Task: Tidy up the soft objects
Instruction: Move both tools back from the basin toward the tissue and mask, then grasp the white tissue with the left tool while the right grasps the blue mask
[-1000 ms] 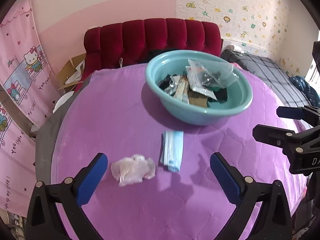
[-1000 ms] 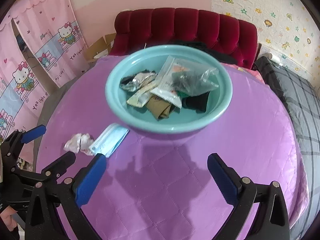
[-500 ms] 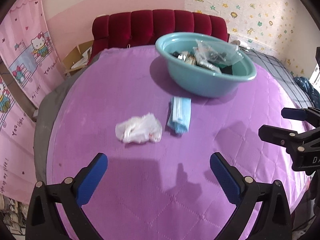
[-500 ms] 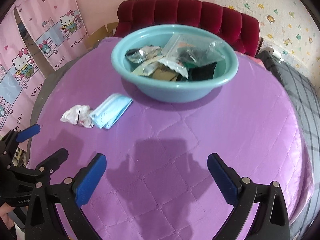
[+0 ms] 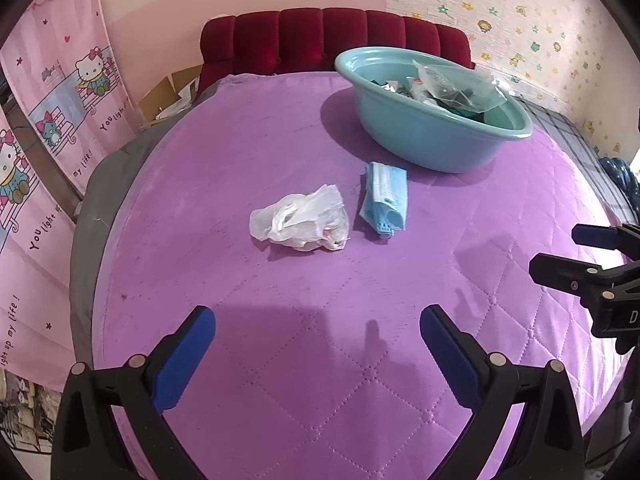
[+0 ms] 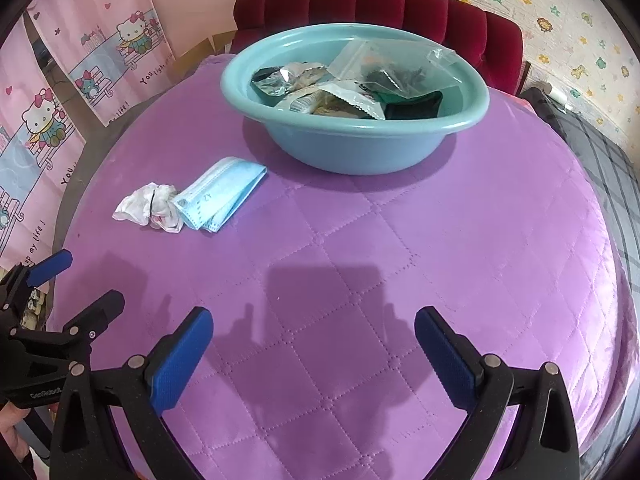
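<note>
A crumpled white tissue (image 5: 302, 220) (image 6: 148, 206) lies on the purple quilted table, just left of a folded blue face mask (image 5: 385, 199) (image 6: 222, 192). Behind them stands a teal basin (image 5: 424, 140) (image 6: 352, 148) holding a clear plastic bag (image 6: 388, 66), foil wrappers and dark items. My left gripper (image 5: 318, 344) is open, well short of the tissue, with nothing between its fingers. My right gripper (image 6: 314, 342) is open too, over bare quilt in front of the basin. Each gripper shows at the edge of the other's view.
The round purple quilted table (image 5: 320, 400) (image 6: 480, 240) drops off at left and right. A red tufted headboard (image 5: 332, 40) stands behind the basin. Pink cartoon curtains (image 6: 52, 92) hang at left, a grey checked bed (image 6: 600, 152) lies at right.
Both grippers have pulled back and dropped lower; tissue, mask and basin now sit farther ahead. Nothing on the table has shifted, and both sets of jaws stay open.
</note>
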The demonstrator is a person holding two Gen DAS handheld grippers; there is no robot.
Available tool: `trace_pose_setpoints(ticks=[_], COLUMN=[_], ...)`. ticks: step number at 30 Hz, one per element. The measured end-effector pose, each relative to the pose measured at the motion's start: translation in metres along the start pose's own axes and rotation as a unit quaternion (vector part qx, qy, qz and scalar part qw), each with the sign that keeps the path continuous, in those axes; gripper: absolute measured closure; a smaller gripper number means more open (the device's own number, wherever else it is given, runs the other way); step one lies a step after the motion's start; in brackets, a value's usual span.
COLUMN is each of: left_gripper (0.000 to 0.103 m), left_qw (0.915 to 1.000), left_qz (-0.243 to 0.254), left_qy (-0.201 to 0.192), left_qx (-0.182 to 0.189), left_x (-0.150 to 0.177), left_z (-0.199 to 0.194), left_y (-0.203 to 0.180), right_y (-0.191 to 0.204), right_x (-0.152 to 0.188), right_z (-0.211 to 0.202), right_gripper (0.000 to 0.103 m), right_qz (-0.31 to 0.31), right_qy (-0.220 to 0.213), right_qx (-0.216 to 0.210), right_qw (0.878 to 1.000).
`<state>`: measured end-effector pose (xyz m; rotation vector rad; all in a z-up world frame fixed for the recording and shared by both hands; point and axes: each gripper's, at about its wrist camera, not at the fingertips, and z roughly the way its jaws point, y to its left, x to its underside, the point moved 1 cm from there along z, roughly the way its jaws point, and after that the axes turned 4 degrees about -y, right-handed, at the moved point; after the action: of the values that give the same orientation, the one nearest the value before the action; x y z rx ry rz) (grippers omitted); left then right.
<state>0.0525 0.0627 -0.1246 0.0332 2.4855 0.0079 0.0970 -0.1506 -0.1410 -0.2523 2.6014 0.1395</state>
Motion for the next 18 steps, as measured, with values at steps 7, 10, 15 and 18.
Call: trace_pose_setpoints(ticks=[7, 10, 15, 18], left_gripper=[0.000, 0.000, 0.000, 0.000], left_qw=[0.9999, 0.9998, 0.9994, 0.9991], left_qz=[-0.013, -0.018, -0.033, -0.042], left_qy=[-0.004, -0.009, 0.000, 0.005], left_qx=[-0.006, -0.008, -0.005, -0.002], left_x=[-0.006, -0.011, -0.020, -0.024], left_z=[0.009, 0.015, 0.030, 0.038], left_y=[0.008, 0.013, 0.021, 0.025], right_y=[0.004, 0.005, 0.007, 0.008], right_x=[-0.006, -0.011, -0.018, -0.022], right_z=[0.009, 0.014, 0.024, 0.030], right_gripper=[0.000, 0.000, 0.000, 0.000], right_qz=[-0.003, -0.004, -0.007, -0.005], right_qy=[0.008, 0.011, 0.019, 0.022], right_qx=[-0.004, -0.007, -0.014, -0.019], right_qw=[1.000, 1.000, 1.000, 1.000])
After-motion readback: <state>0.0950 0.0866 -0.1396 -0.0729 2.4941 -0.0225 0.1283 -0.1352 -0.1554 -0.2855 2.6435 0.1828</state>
